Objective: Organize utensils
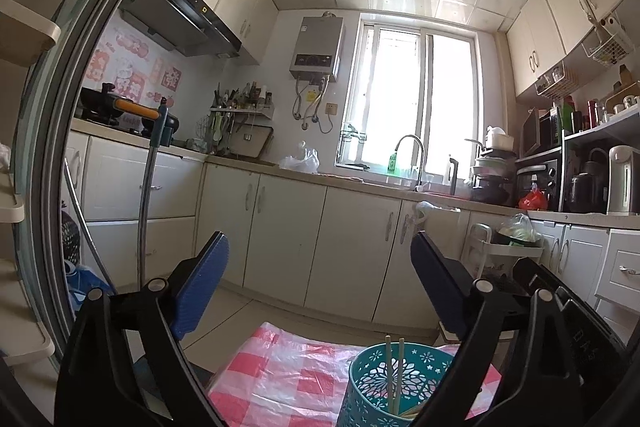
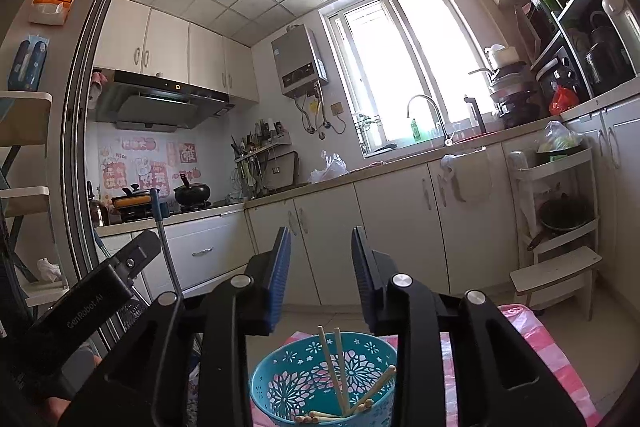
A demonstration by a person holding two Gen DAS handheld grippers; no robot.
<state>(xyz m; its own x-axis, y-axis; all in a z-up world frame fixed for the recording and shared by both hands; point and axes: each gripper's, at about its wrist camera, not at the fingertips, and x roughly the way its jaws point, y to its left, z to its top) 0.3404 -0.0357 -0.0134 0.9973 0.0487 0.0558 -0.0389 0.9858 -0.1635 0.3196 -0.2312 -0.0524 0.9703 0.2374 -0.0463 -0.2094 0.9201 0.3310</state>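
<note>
**Standing in the teal holder: chopsticks collected, both tongs empty**

Standing at the bottom centre of the right wrist view is the teal holder (image 2: pixel 320 379), a round cup with flower cut-outs in its wall. Inside it lean the chopsticks (image 2: pixel 340 375), pale wood; two rise steeply past the rim, one slants to the right, and several ends lie at the bottom. The left wrist view shows the same holder (image 1: pixel 396 383) at lower right of centre, with two sticks (image 1: pixel 394 375) upright inside.

The holder sits on a pink-and-white checked cloth (image 1: pixel 288 375), which spreads across the lower middle of the left view and shows again at lower right in the right view (image 2: pixel 548 347).

Right gripper (image 2: pixel 321 279): blue-padded fingers parted with a moderate gap, nothing between them, held above the holder's mouth and not touching it.

Left gripper (image 1: pixel 320 287): fingers spread wide, nothing pinched, up above the cloth. Its black body (image 2: pixel 104 291) appears at the left edge of the right view.

Beyond: white base cabinets (image 2: pixel 392 227) across mid-frame, a curved faucet (image 2: pixel 428 115) under the bright window (image 2: pixel 404 59), a water heater (image 2: pixel 300 63) on the wall left of the window, a range hood (image 2: pixel 160 99) at left.
</note>
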